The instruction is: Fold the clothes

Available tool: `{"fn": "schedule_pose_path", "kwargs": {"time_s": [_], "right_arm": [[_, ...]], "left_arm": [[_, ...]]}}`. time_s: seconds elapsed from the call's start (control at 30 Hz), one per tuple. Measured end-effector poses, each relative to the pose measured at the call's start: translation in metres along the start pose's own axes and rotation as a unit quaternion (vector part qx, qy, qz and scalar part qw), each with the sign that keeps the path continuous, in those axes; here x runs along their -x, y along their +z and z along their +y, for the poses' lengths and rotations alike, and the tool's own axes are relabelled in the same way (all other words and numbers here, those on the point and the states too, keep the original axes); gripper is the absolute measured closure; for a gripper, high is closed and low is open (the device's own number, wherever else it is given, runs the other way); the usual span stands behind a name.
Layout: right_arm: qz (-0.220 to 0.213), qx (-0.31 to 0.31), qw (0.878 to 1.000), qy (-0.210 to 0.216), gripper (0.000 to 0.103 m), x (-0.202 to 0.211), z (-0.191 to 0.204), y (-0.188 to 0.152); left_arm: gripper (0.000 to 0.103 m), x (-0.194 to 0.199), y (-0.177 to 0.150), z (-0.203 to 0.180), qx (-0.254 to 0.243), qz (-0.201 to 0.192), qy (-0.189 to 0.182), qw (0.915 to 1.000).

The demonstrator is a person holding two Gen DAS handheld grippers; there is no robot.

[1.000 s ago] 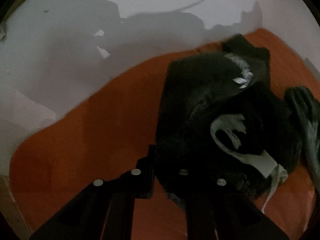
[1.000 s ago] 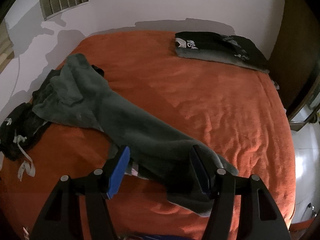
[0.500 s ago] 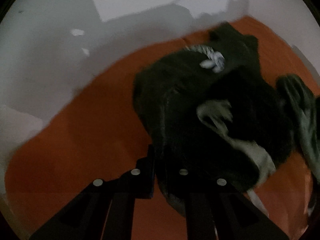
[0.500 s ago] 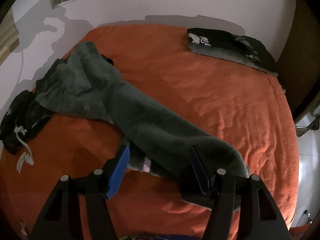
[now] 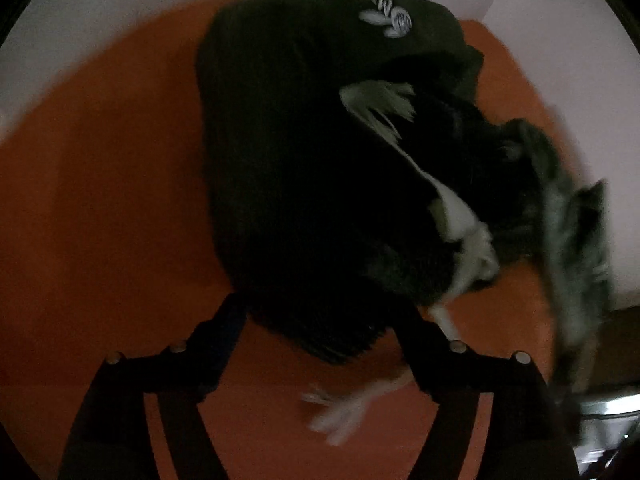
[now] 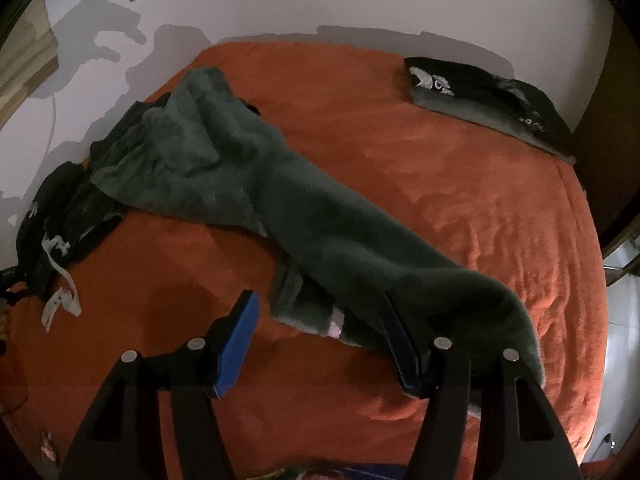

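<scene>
The left gripper [image 5: 320, 336] is opening, jaws wide either side of the crumpled black garment with white drawstrings [image 5: 320, 168], pads clear of it. The right gripper [image 6: 320, 340] stands half open, holding nothing, the long grey-green fleece garment [image 6: 320, 232] draped over its right finger. Best: clear the drawstrings, then grip the fleece hem squarely. A folded black printed garment [image 6: 484, 100] lies at two o'clock on the orange bedspread [image 6: 440, 200].

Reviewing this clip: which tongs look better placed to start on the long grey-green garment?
Right, probably. The right tongs sit open over the near end of the grey-green garment, cloth draped by one finger. The left tongs, jaws opening, face the crumpled black garment instead.
</scene>
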State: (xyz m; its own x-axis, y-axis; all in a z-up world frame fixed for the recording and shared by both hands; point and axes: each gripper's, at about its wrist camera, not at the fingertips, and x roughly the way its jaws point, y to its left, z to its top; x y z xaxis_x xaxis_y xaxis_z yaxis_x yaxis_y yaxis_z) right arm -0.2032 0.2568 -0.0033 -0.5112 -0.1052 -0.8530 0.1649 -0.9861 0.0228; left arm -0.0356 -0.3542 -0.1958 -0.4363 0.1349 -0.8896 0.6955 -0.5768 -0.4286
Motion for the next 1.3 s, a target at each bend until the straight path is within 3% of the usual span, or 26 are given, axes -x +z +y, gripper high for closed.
{"fn": "schedule_pose_path", "kwargs": {"time_s": [0.13,0.23,0.43,0.57,0.63,0.8,0.87,1.0,1.1,1.2,1.3], "right_arm": [[-0.001,0.005,1.0,0.001,0.041,0.0,0.004,0.0],[-0.002,0.009,1.0,0.003,0.041,-0.001,0.006,-0.001],[0.006,0.01,1.0,0.006,0.041,-0.004,0.005,-0.005],[0.006,0.012,1.0,0.007,0.041,-0.004,0.005,-0.006],[0.005,0.018,1.0,0.005,0.041,-0.004,0.007,-0.007],[0.007,0.025,1.0,0.003,0.041,-0.008,0.009,-0.008],[0.009,0.023,1.0,0.005,0.041,-0.009,0.009,-0.008],[0.006,0.026,1.0,0.005,0.041,-0.008,0.012,-0.008],[0.002,0.03,1.0,0.004,0.041,-0.006,0.014,-0.008],[0.0,0.036,0.999,0.002,0.041,-0.004,0.017,-0.007],[-0.004,0.042,0.999,-0.002,0.041,-0.002,0.019,-0.006]], "left_arm": [[0.027,-0.003,-0.004,0.026,0.061,0.011,-0.043,0.9971],[0.027,-0.002,-0.004,0.036,0.073,0.013,-0.048,0.9961],[0.027,-0.017,-0.004,0.038,0.106,0.046,-0.108,0.9874],[0.028,-0.022,-0.001,0.03,0.1,0.028,-0.115,0.988],[0.03,-0.022,0.0,0.024,0.09,0.005,-0.094,0.9915],[0.063,-0.01,0.001,-0.004,0.018,-0.088,0.004,0.996],[0.071,0.003,0.0,-0.023,-0.028,-0.13,0.057,0.9895],[0.073,0.023,0.021,-0.04,-0.081,-0.175,0.149,0.9698],[0.073,0.031,0.035,-0.028,-0.076,-0.178,0.181,0.9641],[0.074,0.055,0.063,0.012,-0.059,-0.195,0.223,0.9532],[0.074,0.081,0.092,0.051,-0.034,-0.202,0.244,0.9479]]}}
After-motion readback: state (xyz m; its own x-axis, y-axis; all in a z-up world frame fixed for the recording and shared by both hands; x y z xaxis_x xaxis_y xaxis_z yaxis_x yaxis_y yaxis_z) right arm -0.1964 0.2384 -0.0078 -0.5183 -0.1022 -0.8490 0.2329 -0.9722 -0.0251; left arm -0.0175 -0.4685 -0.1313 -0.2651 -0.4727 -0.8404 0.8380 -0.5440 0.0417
